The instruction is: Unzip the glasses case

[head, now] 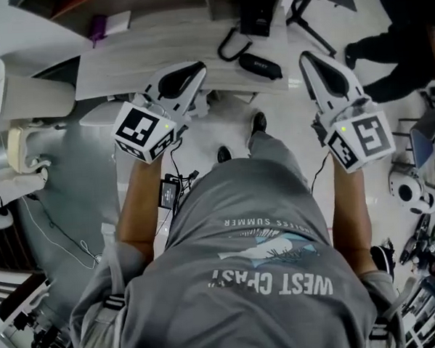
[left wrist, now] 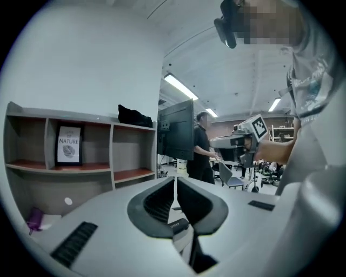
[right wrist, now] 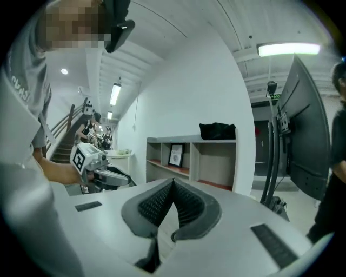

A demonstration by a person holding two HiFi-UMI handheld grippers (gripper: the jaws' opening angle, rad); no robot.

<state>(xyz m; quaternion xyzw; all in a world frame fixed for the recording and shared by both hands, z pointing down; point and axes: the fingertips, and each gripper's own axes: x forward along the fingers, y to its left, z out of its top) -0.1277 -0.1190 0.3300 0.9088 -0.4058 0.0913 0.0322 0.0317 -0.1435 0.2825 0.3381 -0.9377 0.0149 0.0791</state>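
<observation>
Progress could not be read off the case itself. It lay small and dark on the counter, near the front edge, and its zip was too small to make out, so I cannot tell whether it was closed or open. Neither of the 2 grippers was at it. The left gripper was held by the counter's front edge, to the case's left, its jaws drawn together to a thin slit with nothing in it. The right gripper hung by the same edge to the case's right, jaws clenched tip to tip and also empty. Both pointed about level, out across the room toward a shelf, not down at the counter. In my judgement no pull on the zip was under way. Either the whole job was left to do, or it was finished; the pictures did not decide which.
</observation>
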